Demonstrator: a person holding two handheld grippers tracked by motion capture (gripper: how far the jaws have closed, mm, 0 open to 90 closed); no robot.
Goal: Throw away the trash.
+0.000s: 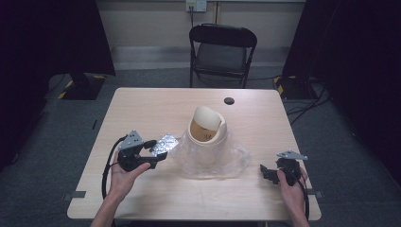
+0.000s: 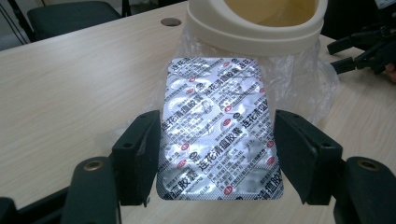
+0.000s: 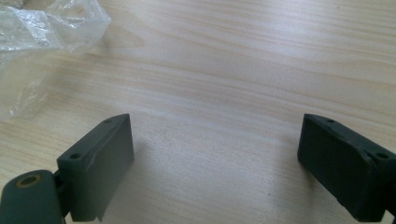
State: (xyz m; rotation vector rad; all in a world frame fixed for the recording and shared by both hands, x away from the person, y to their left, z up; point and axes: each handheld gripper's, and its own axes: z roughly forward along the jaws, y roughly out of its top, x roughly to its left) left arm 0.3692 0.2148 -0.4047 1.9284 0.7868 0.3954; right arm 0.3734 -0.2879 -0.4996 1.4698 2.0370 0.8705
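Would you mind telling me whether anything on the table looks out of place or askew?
The small cream bin sits on a crumpled clear plastic bag that is spread under and around it rather than lining it, and its swing lid is tilted. The foil blister pack lies between the left claw jaws.

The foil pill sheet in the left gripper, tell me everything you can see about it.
The pill sheet is a silver foil blister pack, rectangular with rounded corners, its shiny backing covered in rows of dark printed characters and small red marks. The foil looks embossed and a little wrinkled. It sits lengthwise between the left gripper jaws, each side edge against a jaw, its far end reaching toward the cream bin and the clear plastic bag. From above it is held above the table.
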